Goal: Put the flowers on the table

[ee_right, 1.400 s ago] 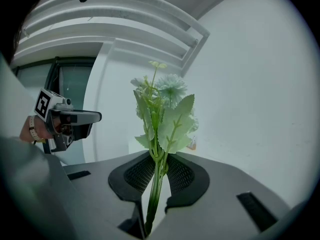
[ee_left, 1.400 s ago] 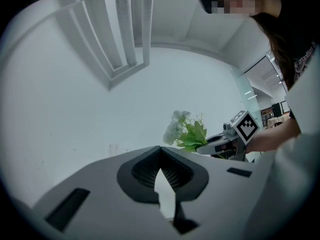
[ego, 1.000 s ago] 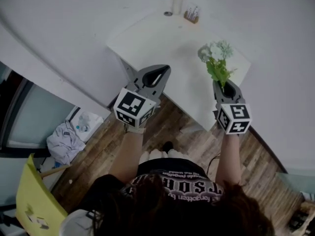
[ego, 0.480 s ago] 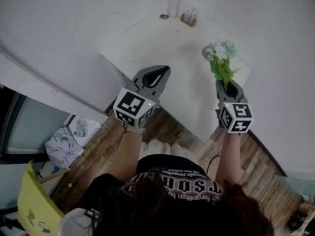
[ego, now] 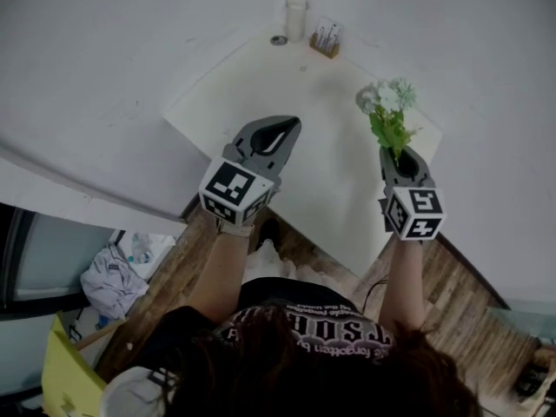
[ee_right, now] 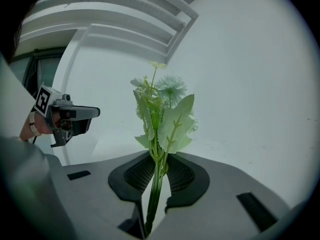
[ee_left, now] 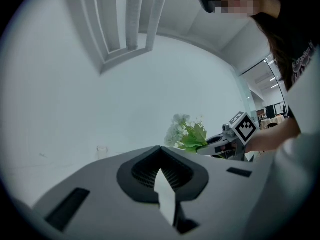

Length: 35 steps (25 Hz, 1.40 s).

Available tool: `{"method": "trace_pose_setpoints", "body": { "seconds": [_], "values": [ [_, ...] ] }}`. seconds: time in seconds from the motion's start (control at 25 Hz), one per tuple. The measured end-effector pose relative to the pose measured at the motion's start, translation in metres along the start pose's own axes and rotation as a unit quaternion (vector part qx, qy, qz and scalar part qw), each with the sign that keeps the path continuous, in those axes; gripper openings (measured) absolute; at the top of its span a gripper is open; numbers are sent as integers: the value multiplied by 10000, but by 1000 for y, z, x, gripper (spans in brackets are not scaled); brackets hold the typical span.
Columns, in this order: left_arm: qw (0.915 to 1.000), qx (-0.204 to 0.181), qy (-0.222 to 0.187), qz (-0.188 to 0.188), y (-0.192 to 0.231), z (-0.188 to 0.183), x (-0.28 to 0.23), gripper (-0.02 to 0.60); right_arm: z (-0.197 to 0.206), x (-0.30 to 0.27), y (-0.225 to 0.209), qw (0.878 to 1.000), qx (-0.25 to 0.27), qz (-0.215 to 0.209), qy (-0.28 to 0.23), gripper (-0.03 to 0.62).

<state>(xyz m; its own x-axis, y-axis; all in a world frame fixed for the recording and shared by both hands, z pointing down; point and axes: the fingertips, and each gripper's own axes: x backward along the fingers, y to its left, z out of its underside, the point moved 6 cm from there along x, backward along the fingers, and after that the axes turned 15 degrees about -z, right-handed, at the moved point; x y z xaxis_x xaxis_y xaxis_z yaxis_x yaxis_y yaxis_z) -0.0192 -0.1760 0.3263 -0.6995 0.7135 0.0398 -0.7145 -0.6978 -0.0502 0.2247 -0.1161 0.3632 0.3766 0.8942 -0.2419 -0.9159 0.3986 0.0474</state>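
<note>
Floor (ego: 187, 276): wooden boards, seen beside and below the bench's near edge.
Bench (ego: 261, 85): white top set against a white wall, one corner pointing away from the person. Most of the top is bare.
Person (ego: 295, 337): stands at the near edge in a dark printed shirt, both forearms reaching forward over the bench, one tool in each hand.
Yellow seat (ego: 65, 372): at the lower left on the floor, well apart from the bench.
Cloth heap (ego: 109, 281): pale and crumpled, on the floor to the person's left.
Left tool (ego: 293, 122): over the middle of the bench's near side, marker cube toward the person. It is clenched, the tips meeting, with nothing between them.
Right tool (ego: 398, 152): over the right part of the bench, well apart from the left tool. Its jaws are grasping the flowers by the stems, which run down through the narrow gap between the pads.
Flowers (ego: 387, 111): a small bunch with green leaves and pale heads, standing roughly upright out of the right tool. The heads show against the bench's right corner area. The bunch is carried in the tool and does not lie on the bench.
Glass (ego: 296, 16): upright at the far corner, next to the wall.
Small holder (ego: 327, 36): brownish box just beside the glass, with pale things standing in it.
Round piece (ego: 278, 40): small and dark, near the glass on its left. I cannot tell what it is.
</note>
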Motion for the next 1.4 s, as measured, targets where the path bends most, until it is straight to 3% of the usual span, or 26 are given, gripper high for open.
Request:
{"method": "trace_pose_setpoints", "body": {
  "seconds": [0.76,1.16,1.4],
  "values": [
    [9972,116,204,707,110,15,-137,3,-20,-132,-72,9970,-282,664,268,74],
    [9927,82,344,1153,128,32,-186,3,-8,-180,-99,9941,-521,863,403,74],
    [9928,63,331,1149,130,47,-213,3,9,-206,-119,9940,-610,713,558,74]
  ]
}}
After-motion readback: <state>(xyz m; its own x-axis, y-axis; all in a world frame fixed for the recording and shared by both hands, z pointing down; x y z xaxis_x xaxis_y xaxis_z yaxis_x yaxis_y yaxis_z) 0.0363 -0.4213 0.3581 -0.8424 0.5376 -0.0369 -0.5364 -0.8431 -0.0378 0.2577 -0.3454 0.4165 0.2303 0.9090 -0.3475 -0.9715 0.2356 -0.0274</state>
